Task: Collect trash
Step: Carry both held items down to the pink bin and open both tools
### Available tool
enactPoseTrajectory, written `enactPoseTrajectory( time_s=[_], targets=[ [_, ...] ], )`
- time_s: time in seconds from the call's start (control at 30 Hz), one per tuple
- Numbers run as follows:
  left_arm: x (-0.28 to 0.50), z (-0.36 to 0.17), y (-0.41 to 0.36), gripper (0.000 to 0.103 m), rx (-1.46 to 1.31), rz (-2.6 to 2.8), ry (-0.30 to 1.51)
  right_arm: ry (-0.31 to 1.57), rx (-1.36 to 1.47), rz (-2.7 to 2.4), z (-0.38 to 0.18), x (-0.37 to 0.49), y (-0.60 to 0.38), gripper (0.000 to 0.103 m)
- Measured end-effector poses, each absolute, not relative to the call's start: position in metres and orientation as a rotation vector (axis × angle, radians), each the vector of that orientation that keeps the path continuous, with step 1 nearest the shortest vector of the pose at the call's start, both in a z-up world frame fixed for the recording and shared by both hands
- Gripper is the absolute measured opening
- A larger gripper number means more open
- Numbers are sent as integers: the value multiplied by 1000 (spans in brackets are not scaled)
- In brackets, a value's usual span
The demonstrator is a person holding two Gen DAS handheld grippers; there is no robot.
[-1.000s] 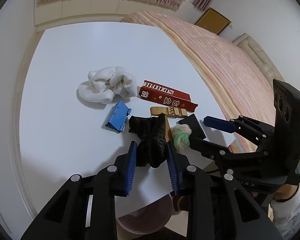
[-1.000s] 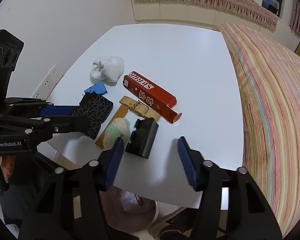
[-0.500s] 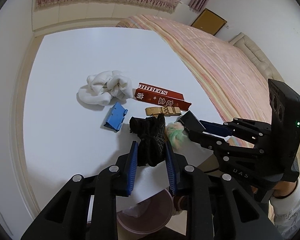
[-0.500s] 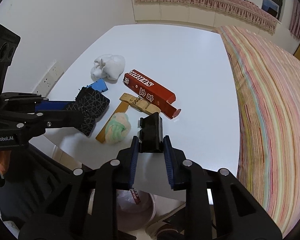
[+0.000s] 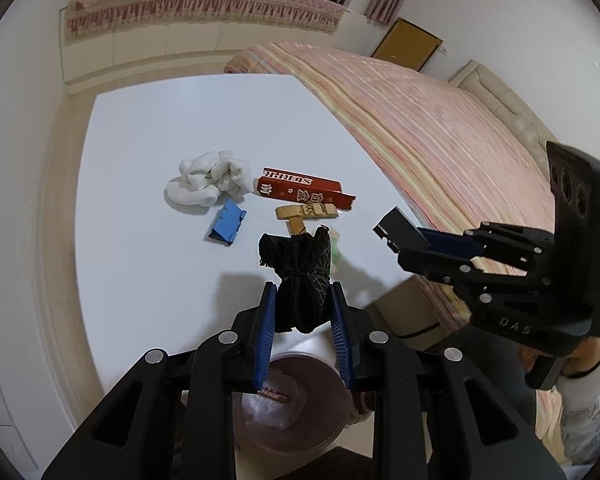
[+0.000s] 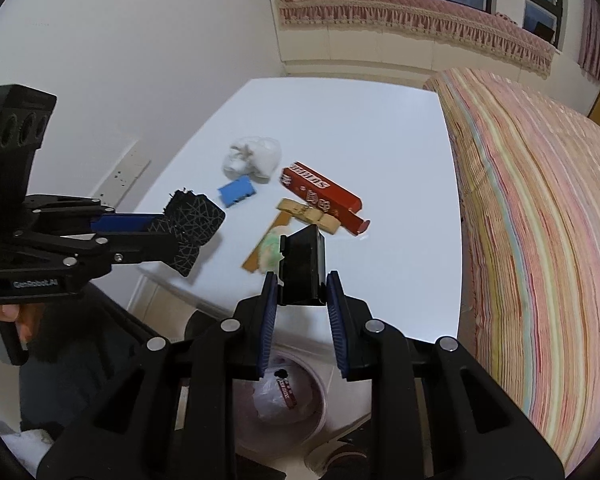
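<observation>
My left gripper (image 5: 303, 300) is shut on a crumpled black patterned pouch (image 5: 300, 276), held in the air above the table's near edge; the pouch also shows in the right wrist view (image 6: 192, 232). My right gripper (image 6: 302, 290) is shut on a small black box (image 6: 304, 268), lifted off the table; the box also shows in the left wrist view (image 5: 396, 228). On the white table (image 5: 160, 248) lie a white crumpled tissue (image 5: 208, 178), a red carton (image 5: 304, 194), a blue box (image 5: 228, 228), a tan cardboard piece (image 5: 306, 212) and a greenish wad (image 6: 272, 252).
A pink trash bin (image 5: 296, 404) with a plastic liner and some trash inside stands on the floor below the table's near edge, under both grippers; it also shows in the right wrist view (image 6: 284, 400). A striped bed (image 5: 440, 140) runs along the table's right side.
My right gripper closed on the black box and lifted it off the table. My left gripper raised the black pouch and drew it back toward the table's edge, above the bin.
</observation>
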State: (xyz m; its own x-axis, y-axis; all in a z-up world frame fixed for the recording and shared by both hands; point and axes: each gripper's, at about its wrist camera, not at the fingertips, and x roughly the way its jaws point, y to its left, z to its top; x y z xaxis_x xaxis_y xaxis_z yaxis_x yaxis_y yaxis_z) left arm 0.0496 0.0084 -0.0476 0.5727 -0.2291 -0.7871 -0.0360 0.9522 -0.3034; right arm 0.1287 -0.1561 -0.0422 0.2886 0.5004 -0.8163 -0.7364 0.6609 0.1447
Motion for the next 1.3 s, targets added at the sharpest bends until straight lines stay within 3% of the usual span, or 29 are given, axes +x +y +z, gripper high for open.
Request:
enactPoseTrajectory(
  time_s=[0.43,1.3],
  targets=[
    [-1,-36,-18,26,-195,-117,948,945,-261,898,-17,72,-182,25],
    [-52,-60,-50,29,-189,-181,1006,1038,-239,965,-43,16,-208,25]
  ],
)
